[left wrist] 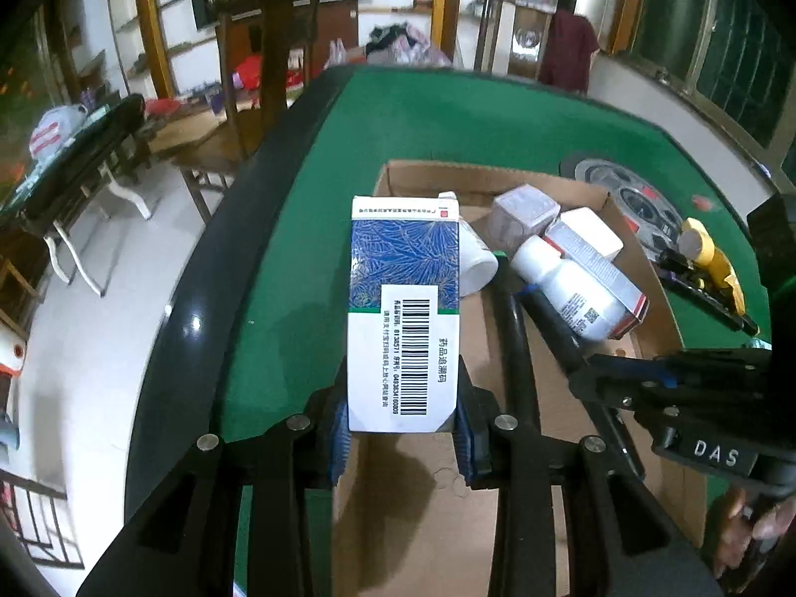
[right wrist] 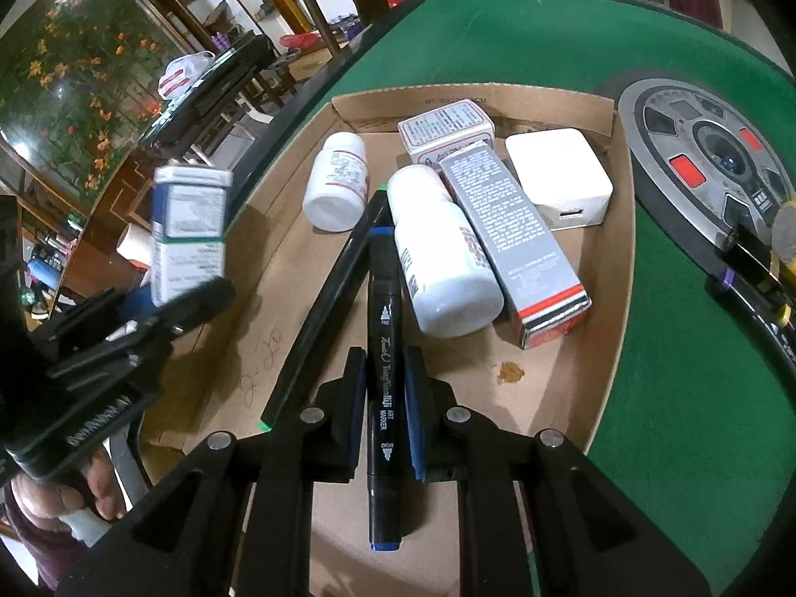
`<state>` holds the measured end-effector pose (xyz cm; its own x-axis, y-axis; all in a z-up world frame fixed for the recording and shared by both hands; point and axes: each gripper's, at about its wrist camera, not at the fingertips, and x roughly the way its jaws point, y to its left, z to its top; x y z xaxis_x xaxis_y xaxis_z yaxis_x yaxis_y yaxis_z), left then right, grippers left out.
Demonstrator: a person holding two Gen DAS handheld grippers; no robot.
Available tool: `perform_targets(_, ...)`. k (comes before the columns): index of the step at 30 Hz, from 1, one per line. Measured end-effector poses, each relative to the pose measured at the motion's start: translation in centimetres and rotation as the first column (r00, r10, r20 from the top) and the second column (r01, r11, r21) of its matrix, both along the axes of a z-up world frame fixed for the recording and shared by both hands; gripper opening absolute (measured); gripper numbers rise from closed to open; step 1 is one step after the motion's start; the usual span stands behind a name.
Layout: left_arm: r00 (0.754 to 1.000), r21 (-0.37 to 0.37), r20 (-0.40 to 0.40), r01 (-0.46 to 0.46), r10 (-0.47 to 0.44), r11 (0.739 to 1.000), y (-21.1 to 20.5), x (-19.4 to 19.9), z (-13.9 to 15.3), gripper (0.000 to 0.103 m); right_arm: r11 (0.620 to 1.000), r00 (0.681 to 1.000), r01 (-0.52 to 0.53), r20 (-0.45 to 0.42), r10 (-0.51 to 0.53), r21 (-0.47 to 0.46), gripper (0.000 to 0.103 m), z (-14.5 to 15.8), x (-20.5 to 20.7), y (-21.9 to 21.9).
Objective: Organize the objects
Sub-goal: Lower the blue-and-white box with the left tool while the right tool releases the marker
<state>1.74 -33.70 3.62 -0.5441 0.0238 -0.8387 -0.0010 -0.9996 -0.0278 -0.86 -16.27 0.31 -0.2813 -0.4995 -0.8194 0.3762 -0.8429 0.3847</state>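
Observation:
My left gripper (left wrist: 403, 428) is shut on a blue-and-white medicine box (left wrist: 403, 313) with a barcode, held upright above the left edge of a shallow cardboard tray (left wrist: 661, 293). The same medicine box (right wrist: 186, 229) shows blurred at the left of the right wrist view. My right gripper (right wrist: 385, 408) is shut on a black art marker (right wrist: 383, 373) with blue ends, low over the tray (right wrist: 624, 229). A second black marker (right wrist: 326, 313) with green ends lies in the tray beside it. Two white bottles (right wrist: 443, 258) (right wrist: 336, 181), a grey-and-red box (right wrist: 517, 244), a small printed box (right wrist: 445, 129) and a white charger (right wrist: 559, 174) lie at the tray's far end.
The tray sits on a green felt table (left wrist: 447, 119) with a dark raised rim (left wrist: 219, 258). A round control panel (right wrist: 711, 159) is set in the table's centre. More pens and a yellow tool (left wrist: 711, 263) lie right of the tray. Chairs and furniture stand beyond the table.

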Motion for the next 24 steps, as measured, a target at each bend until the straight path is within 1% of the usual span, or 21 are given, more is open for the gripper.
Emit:
perform_targets(2,0.998,-0.044,0.065,-0.003,0.006,0.999,1.2,-1.3,-0.9,0.029,1.0,1.0,0.004,0.004,-0.004,0.003,0.013,-0.1,-0.2,-0.1)
perform_targets(6,0.993,-0.105,0.115,-0.007,0.019,0.994,2.5,-2.6,-2.1,0.029,1.0,1.0,0.011,0.028,-0.011,-0.022,0.013,-0.3,-0.8,0.0)
perform_targets(9,0.99,-0.128,0.131,-0.026,0.043,0.991,2.3,-3.3,-2.6,0.03,1.0,0.999,0.011,0.03,-0.011,-0.028,0.013,-0.4,-1.1,-0.4)
perform_targets(16,0.989,-0.141,0.126,-0.062,0.08,0.988,2.1,-4.1,-2.7,0.032,1.0,1.0,0.016,0.022,-0.015,-0.026,0.013,-0.5,-1.9,-1.3)
perform_targets(18,0.988,-0.13,0.125,-0.078,0.095,0.988,2.1,-4.1,-2.7,0.032,0.999,1.0,0.021,0.023,-0.02,-0.033,0.013,-0.4,-2.2,-1.4)
perform_targets(19,0.987,-0.112,0.127,-0.082,0.096,0.99,1.9,-4.1,-2.7,0.033,0.999,0.999,0.023,0.03,-0.022,-0.042,0.013,-0.5,-2.3,-1.4)
perform_targets(22,0.987,-0.054,0.128,-0.092,0.098,0.994,1.4,-3.8,-2.4,0.039,0.997,0.998,0.031,0.052,-0.028,-0.068,0.013,-0.7,-2.4,-0.9)
perform_targets(24,0.988,-0.02,0.113,-0.104,0.105,0.994,1.2,-3.4,-2.0,0.043,0.996,0.998,0.031,0.049,-0.027,-0.085,0.013,-0.6,-2.2,-0.6)
